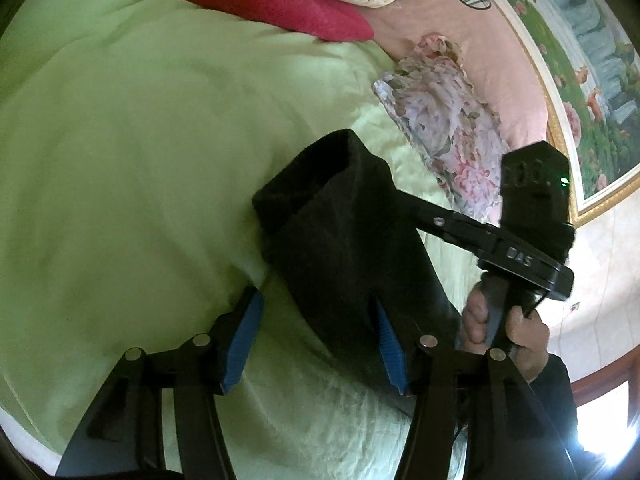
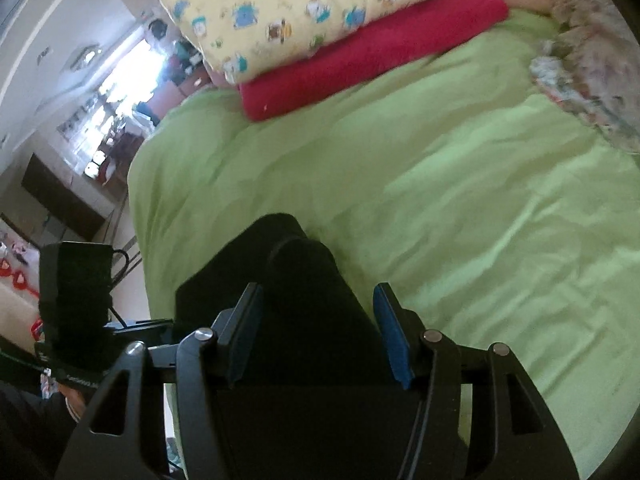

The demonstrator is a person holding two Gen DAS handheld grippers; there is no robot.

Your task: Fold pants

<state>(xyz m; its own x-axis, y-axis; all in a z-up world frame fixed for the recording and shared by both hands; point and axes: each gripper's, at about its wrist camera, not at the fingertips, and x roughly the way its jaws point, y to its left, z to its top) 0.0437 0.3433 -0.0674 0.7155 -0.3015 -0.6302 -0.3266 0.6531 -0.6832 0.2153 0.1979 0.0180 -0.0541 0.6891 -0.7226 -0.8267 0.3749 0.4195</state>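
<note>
The black pants (image 1: pixel 344 236) lie bunched on the green bedspread (image 1: pixel 132 152), an open leg end facing up. My left gripper (image 1: pixel 316 320) is open, its blue pads (image 1: pixel 244 340) wide apart; the pants lie against the right pad. The right gripper shows in the left wrist view (image 1: pixel 404 200), reaching into the cloth, its tips hidden. In the right wrist view the right gripper (image 2: pixel 316 316) is open, and the black pants (image 2: pixel 296 292) lie between and under its blue pads (image 2: pixel 394 340). The left gripper's body (image 2: pixel 76 292) is at lower left.
A red folded towel (image 2: pixel 372 56) and a yellow printed pillow (image 2: pixel 312 4) lie at the bed's far end. A floral cloth (image 1: pixel 444 124) lies at the right on a pink sheet. A framed picture (image 1: pixel 580 60) hangs on the wall. The bed edge (image 2: pixel 138 216) drops to the floor at left.
</note>
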